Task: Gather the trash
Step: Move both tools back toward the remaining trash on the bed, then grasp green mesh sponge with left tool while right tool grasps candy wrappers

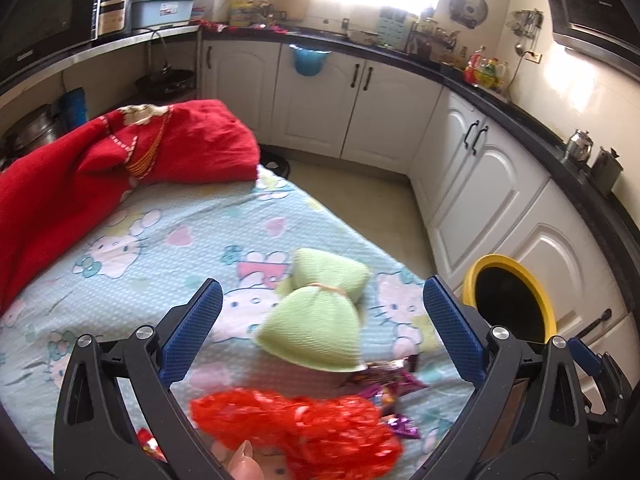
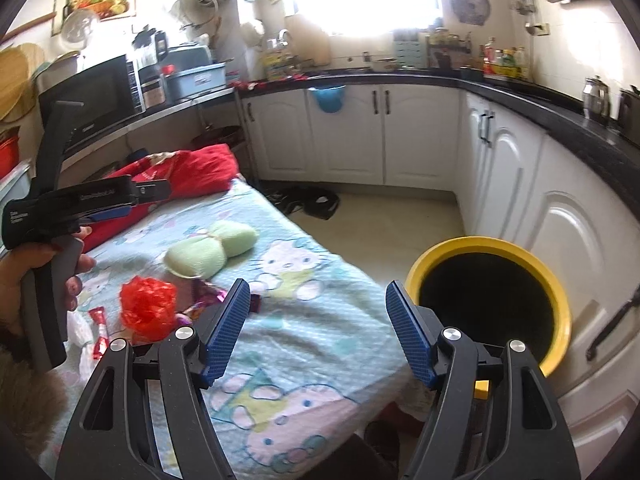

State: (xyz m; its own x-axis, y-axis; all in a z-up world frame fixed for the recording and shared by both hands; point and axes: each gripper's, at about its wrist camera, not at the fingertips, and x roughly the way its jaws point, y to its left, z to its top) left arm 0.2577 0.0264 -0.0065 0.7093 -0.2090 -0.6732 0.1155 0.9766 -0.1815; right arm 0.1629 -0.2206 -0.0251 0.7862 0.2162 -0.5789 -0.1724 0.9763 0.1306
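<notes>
Across the kitchen's far side runs a black bench (image 2: 520, 92) over white cabinets (image 2: 416, 136), crowded with a microwave (image 2: 96, 92), bottles and kettles. Nearer, a bed-like surface under a pale blue cartoon-cat sheet (image 2: 304, 280) fills the middle of both views, with a red blanket (image 1: 132, 156) bunched at its far left end. Just off the sheet's right edge stands a yellow-rimmed bin (image 2: 556, 292), dark inside, close against the cabinets.

On the sheet lies a light green cloth bundle (image 1: 320, 320) cinched at the middle with a band. Just in front of it, toward the cameras, sits the trash: a crumpled red plastic bag (image 1: 304, 432), purple foil candy wrappers (image 1: 384, 388) touching the green bundle's near edge, and a small red wrapper (image 2: 98, 334) further left on the sheet, beside a white scrap.

The left tongs (image 1: 324, 336) are spread wide with nothing between the blue pads; the green bundle and the red bag appear between the fingers in that view, but the pads do not touch them. The right wrist view shows a hand (image 2: 24, 280) holding the left tool's grip above the trash.

The right tongs (image 2: 318, 332) also stand spread and empty, hanging over the sheet's near right part, between the trash and the bin.
</notes>
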